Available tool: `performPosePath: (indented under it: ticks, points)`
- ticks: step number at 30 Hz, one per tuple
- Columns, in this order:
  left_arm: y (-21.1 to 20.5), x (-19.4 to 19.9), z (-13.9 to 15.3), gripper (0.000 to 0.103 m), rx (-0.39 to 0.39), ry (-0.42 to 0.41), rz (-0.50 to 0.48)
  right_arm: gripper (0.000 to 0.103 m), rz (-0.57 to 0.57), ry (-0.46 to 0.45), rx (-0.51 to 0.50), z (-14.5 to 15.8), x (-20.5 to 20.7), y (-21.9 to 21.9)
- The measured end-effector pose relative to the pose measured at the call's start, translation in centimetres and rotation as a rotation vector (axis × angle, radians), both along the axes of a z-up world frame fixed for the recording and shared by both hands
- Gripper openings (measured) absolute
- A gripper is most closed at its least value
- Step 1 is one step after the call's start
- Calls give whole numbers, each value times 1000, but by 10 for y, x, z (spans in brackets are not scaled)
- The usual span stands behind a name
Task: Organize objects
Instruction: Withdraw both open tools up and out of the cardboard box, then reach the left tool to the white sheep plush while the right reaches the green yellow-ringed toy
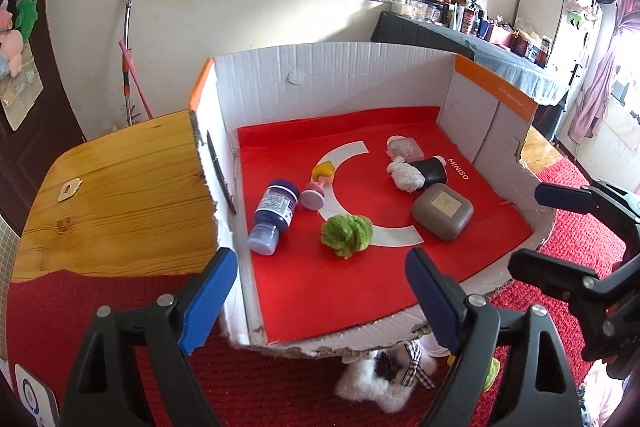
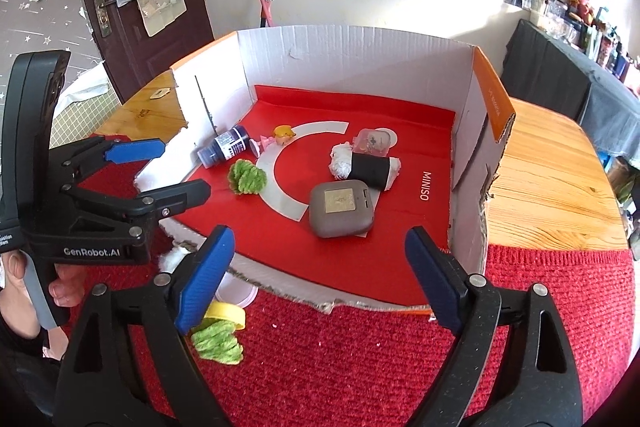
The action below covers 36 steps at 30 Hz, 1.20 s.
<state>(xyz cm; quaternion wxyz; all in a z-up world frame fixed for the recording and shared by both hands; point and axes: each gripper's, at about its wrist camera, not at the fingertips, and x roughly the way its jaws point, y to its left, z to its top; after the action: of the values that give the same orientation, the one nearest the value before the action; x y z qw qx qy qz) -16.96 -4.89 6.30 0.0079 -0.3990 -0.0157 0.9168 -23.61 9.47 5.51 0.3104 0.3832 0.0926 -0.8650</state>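
Nearest the lens, the left gripper has its blue fingers spread wide with nothing between them, hanging over the front lip of the cardboard box. The right gripper stands the same way, wide and empty, just beside it.

Inside the box, on the red liner, lie a blue bottle on its side, a small pink and yellow figurine, a green fuzzy ball, a grey-brown rounded case, a black and white roll-shaped plush and a small clear container.

Outside, on the red mat over the tabletop, remain a second green fuzzy piece, a yellow ring and a white fluffy toy.

These loose pieces look like the work left. A good next pick would likely come down squarely over one piece, the fingers straddling it, clear of the torn box edge.
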Motion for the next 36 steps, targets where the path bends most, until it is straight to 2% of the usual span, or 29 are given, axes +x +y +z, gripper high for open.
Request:
performPosePath:
  ticks: [7, 16, 23, 36]
  points:
    - [-4, 12, 7, 94, 13, 23, 18, 93, 13, 36, 3, 5, 19, 2]
    - [-6, 30, 16, 95, 20, 50, 21, 93, 41, 76, 19, 6, 48, -1]
    - [-3, 45, 16, 97, 4, 65, 20, 93, 52, 72, 5, 5, 63, 0]
    - [0, 70, 0, 99, 18, 40, -14, 93, 70, 40, 0, -8, 79, 0]
